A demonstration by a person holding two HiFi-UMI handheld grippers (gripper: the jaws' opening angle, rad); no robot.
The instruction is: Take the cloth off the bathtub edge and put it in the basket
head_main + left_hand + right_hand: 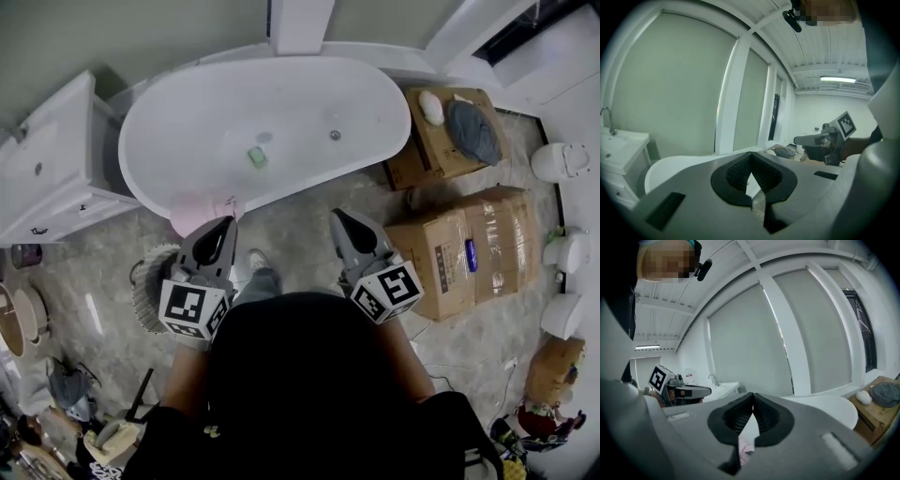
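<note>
Your jaws are pressed together on both sides, with nothing between them. The left gripper (217, 234) and right gripper (349, 230) hover side by side, just short of the bathtub (300, 184). The pink cloth (195, 211) hangs over the near rim, just ahead of the left tips and well apart from the right. The basket (148, 281) stands on the floor beside your left gripper, so the left looks the handier one.

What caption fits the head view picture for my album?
Shut left gripper and shut right gripper poised before the white bathtub, a pink cloth draped on its near edge.
</note>
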